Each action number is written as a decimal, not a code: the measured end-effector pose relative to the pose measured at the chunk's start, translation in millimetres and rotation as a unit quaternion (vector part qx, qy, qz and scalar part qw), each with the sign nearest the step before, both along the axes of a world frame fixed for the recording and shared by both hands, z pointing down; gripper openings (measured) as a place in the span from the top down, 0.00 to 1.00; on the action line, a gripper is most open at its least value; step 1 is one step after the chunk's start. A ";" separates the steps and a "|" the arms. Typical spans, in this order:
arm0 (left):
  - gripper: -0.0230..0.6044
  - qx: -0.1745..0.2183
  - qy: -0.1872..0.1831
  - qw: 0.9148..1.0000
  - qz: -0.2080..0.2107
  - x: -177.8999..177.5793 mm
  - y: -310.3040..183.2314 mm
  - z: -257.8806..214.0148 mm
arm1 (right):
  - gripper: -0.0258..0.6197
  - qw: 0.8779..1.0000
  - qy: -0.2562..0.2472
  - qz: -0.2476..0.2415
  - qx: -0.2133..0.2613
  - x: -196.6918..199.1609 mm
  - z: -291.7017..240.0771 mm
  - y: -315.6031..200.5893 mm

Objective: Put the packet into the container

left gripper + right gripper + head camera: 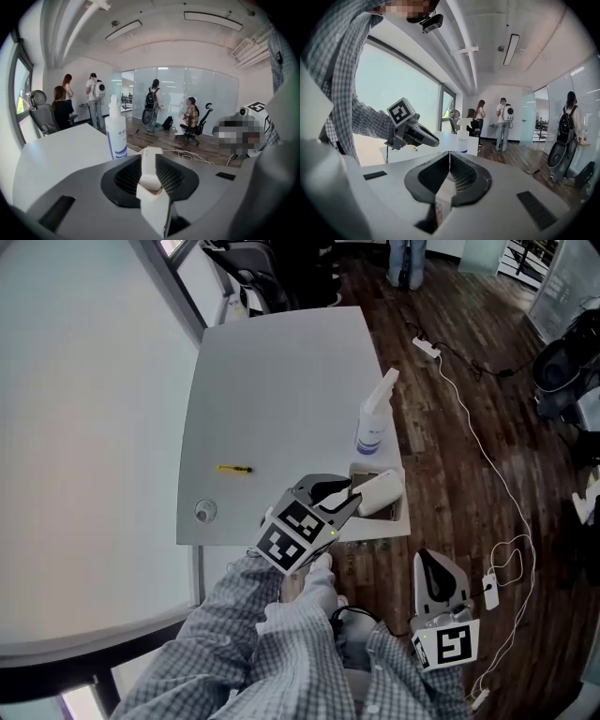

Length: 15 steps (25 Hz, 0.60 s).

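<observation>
Centre frame, head view: left tool (352, 495) clenched on white oblong packet (384, 489), held over tan open container (401, 517) at grey bench (281, 381) edge. Likely light, crushable; grip mid-body, gently. Right tool (436, 563), lower right: jaws together, empty.

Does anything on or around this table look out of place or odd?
Nothing spilled or broken. The spray bottle stands close to the table's right edge, where a knock might tip it off, and a white cable trails loosely across the floor.
</observation>
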<state>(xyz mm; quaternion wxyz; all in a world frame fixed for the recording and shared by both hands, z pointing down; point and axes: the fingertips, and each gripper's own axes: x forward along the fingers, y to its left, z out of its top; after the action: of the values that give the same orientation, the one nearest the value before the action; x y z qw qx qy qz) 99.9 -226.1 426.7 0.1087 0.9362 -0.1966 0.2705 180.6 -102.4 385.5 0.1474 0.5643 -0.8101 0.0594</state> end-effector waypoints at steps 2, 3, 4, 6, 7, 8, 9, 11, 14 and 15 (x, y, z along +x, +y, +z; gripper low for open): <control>0.88 0.019 0.016 0.999 -0.024 -10.3 0.2 -10.5 | 0.94 1.000 0.001 -0.010 0.006 -3.6 -3.6 -1.6; 0.92 0.026 0.026 0.999 -0.036 -15.1 1.1 -15.3 | 0.94 1.000 0.002 -0.015 0.008 -5.2 -4.7 -2.1; 0.94 0.030 0.035 0.998 -0.046 -19.9 2.5 -19.3 | 0.94 1.000 0.002 -0.020 0.010 -6.7 -5.6 -2.6; 0.95 0.032 0.048 0.996 -0.062 -29.0 7.2 -24.8 | 0.94 0.999 0.004 -0.029 0.013 -9.3 -6.7 -3.9; 0.95 0.031 0.053 0.996 -0.069 -33.3 10.1 -27.1 | 0.94 0.999 0.004 -0.034 0.015 -10.7 -7.3 -4.9; 0.95 0.030 0.058 0.995 -0.075 -37.3 12.9 -29.5 | 0.94 0.999 0.005 -0.039 0.017 -12.5 -7.9 -6.0; 0.95 0.030 0.064 0.994 -0.081 -41.0 15.5 -32.2 | 0.94 0.999 0.005 -0.044 0.019 -14.5 -8.6 -6.8; 0.95 0.033 0.074 0.992 -0.093 -47.2 20.7 -39.0 | 0.94 0.998 0.005 -0.052 0.023 -18.0 -10.2 -7.5; 0.95 0.037 0.085 0.990 -0.109 -57.2 30.8 -48.6 | 0.94 0.998 0.004 -0.062 0.031 -21.4 -13.3 -7.9; 0.95 0.037 0.087 0.989 -0.114 -61.1 34.9 -50.9 | 0.94 0.997 0.004 -0.065 0.033 -22.3 -14.6 -7.8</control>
<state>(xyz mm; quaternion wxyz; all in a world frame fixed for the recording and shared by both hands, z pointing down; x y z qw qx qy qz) 38.8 -191.2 375.8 0.1206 0.9311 -0.3016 0.1662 158.3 -110.1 371.0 0.1353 0.5150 -0.8462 0.0209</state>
